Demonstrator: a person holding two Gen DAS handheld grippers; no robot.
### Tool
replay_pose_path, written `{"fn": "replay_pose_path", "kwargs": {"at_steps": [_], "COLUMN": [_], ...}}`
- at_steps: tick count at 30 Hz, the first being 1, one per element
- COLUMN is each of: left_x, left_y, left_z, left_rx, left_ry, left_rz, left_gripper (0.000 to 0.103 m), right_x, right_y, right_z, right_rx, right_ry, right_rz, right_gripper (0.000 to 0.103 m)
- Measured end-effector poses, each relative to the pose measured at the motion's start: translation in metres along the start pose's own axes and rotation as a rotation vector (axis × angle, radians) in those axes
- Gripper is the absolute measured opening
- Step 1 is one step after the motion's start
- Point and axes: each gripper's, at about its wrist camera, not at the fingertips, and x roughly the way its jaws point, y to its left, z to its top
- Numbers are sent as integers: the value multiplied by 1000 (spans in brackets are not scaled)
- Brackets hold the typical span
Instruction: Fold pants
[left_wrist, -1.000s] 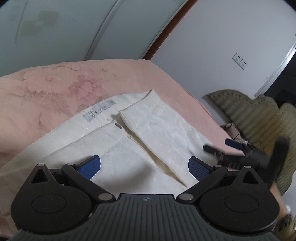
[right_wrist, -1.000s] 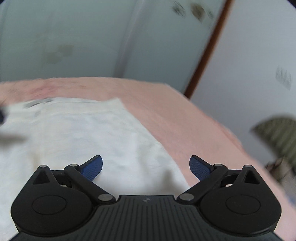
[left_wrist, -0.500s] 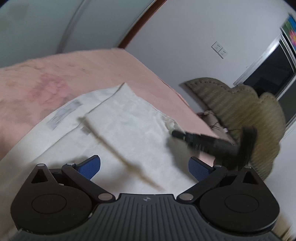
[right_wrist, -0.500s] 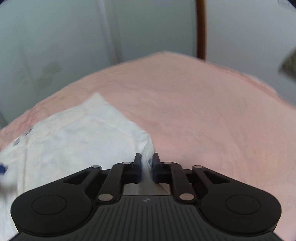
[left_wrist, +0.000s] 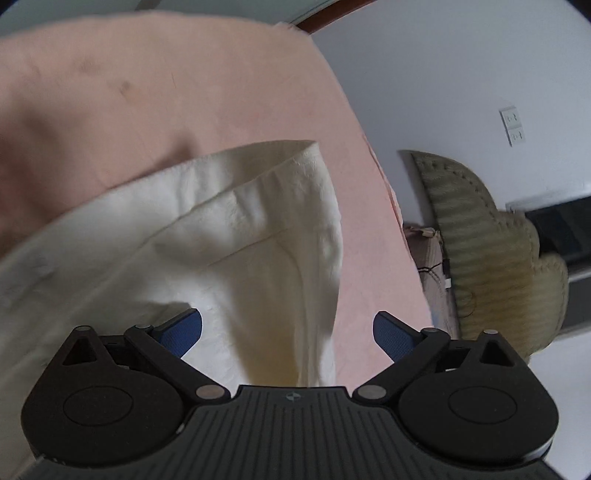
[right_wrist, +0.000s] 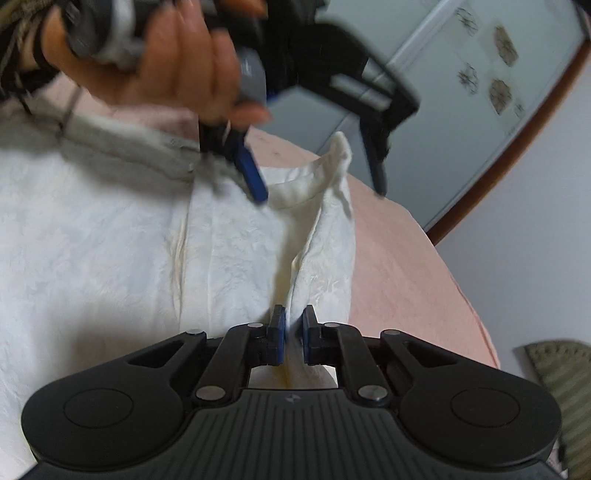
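Note:
The white pants (left_wrist: 236, 236) lie on the pink bedspread (left_wrist: 184, 88), and their right edge stands up in a raised fold. My left gripper (left_wrist: 288, 334) is open just above the waist end, with cloth between its spread fingers. In the right wrist view my right gripper (right_wrist: 293, 325) is shut on the lifted edge of the pants (right_wrist: 110, 258). The left gripper (right_wrist: 317, 184), held by a hand (right_wrist: 166, 62), hovers open over the waistband ahead of it.
The bed's right edge (left_wrist: 391, 206) drops off beside a ribbed olive headboard (left_wrist: 491, 258) and a white wall with sockets (left_wrist: 513, 125). A glass partition with a brown frame (right_wrist: 517, 74) stands beyond the bed.
My right gripper shut on the pants' right edge and lifted it into a fold. My left gripper swung toward that raised edge and stayed open.

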Motion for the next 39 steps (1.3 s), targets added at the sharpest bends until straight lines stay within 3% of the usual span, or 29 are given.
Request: {"fn": "replay_pose_path", "kwargs": {"at_steps": [1,3,4,5,7,12,15,17,18,19,22,26,32,37,39], "left_x": [3,5,6,4,-7,-58,-87,-106,-114,-120,-142,-173,-211,-188,-190], "left_y": [0,0,1,2,4,3,2,3,4,4,13,29,66,104,109], "left_z": [2,3,1,-2,-13,-46,-69,-85,-92,-98,-113,-133,-172,-187,-193], "left_rx": [-15,-17,-10,-9,20,156,237,281,299,316,336,376,481,465,478], "left_ry": [-3,-11,1,2,-37,-118,-163,-190,-196,-199,-200,-193,-192,-103,-121], "left_rz": [-5,-38,-50,-45,-57,-119,-143,-146,-151,-153,-148,-141,-103,88,95], "left_gripper": [87,56,23,10,4,3,3,4,4,4,4,4,6,7,8], "right_x": [1,0,-2,-3,-6,-32,-44,-52,-56,-60,-77,-111,-162,-159,-157], "right_y": [-1,3,5,6,-1,-17,-22,-24,-23,-21,-5,32,102,138,143], "right_z": [-1,-4,-5,-7,-10,-33,-44,-46,-46,-46,-40,-28,-21,-35,-38], "right_rx": [5,1,-1,3,36,128,121,127,125,120,70,-3,47,133,176], "right_ry": [-4,-9,-17,-21,-11,12,58,79,90,100,109,111,123,144,130], "right_rz": [5,8,-4,-15,-46,-98,-144,-164,-165,-168,-198,-203,-63,-7,-18], "right_gripper": [9,9,9,10,15,45,45,44,37,22,11,8,6,6,6]}}
